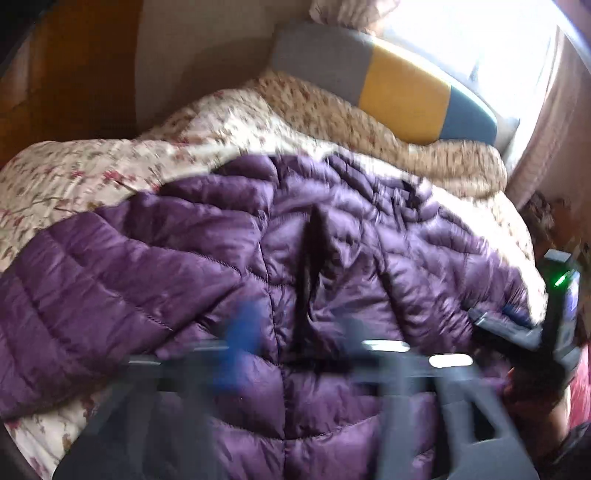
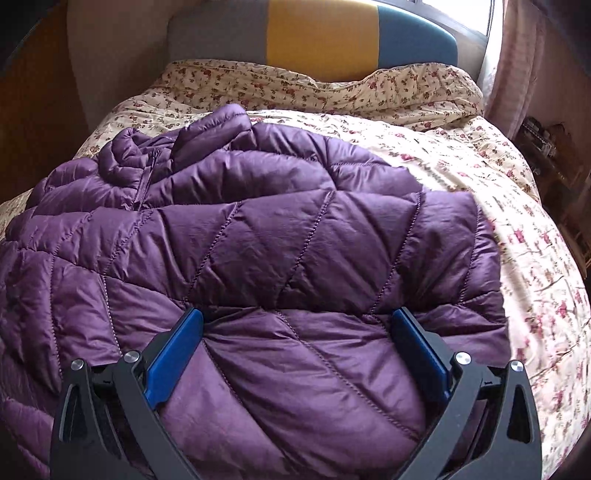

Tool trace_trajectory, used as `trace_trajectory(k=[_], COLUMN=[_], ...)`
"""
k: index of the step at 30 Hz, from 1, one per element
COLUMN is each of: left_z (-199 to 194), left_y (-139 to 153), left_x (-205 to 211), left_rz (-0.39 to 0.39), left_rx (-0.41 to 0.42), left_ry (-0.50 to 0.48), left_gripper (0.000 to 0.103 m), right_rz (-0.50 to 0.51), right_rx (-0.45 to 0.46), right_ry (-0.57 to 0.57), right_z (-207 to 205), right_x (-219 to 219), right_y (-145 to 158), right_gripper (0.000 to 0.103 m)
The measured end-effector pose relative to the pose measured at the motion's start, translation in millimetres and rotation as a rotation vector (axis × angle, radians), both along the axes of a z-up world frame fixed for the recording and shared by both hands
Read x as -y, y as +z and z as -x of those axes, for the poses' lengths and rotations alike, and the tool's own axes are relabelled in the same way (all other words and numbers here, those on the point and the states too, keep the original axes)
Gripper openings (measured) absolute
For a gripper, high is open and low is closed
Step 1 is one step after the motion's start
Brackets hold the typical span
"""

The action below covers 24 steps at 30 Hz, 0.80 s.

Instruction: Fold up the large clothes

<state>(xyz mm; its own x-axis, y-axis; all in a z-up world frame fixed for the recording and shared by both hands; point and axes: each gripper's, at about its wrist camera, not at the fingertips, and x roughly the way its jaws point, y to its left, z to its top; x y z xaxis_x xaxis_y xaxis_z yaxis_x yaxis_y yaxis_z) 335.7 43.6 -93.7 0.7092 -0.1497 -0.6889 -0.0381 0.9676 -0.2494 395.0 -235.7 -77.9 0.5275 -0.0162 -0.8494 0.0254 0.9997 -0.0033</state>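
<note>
A purple quilted puffer jacket [image 2: 280, 243] lies spread on the bed, collar and zip bunched at its far left [image 2: 147, 166]. My right gripper [image 2: 297, 325] is pressed down onto its near edge. Its jaws stand wide apart and a puff of jacket bulges between the blue pads [image 2: 177, 354] without being pinched. In the left wrist view the jacket [image 1: 184, 266] fills the middle, with a dark fold down its centre. My left gripper [image 1: 299, 332] hovers just over it, heavily blurred, its fingers apart with nothing gripped. The right gripper [image 1: 506, 321] shows at that view's right edge.
A floral duvet [image 2: 461, 177] covers the bed, rumpled along the far side. Behind it stands a grey, yellow and blue headboard [image 2: 317, 33]. A bright window with a pink curtain [image 2: 517, 62] is at the right, wooden furniture [image 1: 74, 74] at the left and a cluttered shelf [image 2: 546, 147] beside the bed.
</note>
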Motion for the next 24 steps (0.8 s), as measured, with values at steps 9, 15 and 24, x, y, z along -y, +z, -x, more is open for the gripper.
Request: trace_trajectory(k=[9,15,24], left_z=[-31.7,-50.5,-28.0], left_y=[-10.2,-49.0,-33.2], left_x=[50.8,51.2,26.2], left_rz=[-0.083,-0.086,-0.01], left_rx=[-0.021,-0.095,-0.096], left_ry=[-0.133,-0.11,-0.052], left_gripper=[0.067,0.069,0.072], right_rz=[-0.003,-0.008,-0.005], right_rx=[0.005,0.02,0.027], right_ry=[0.005,0.004,0.003], right_z=[0.3,0.4,-1.1], right_x=[-0.4,-0.8,-3.5], right_y=[-8.8,-13.9,-13.4], right_gripper=[0.101,0.101,0.101])
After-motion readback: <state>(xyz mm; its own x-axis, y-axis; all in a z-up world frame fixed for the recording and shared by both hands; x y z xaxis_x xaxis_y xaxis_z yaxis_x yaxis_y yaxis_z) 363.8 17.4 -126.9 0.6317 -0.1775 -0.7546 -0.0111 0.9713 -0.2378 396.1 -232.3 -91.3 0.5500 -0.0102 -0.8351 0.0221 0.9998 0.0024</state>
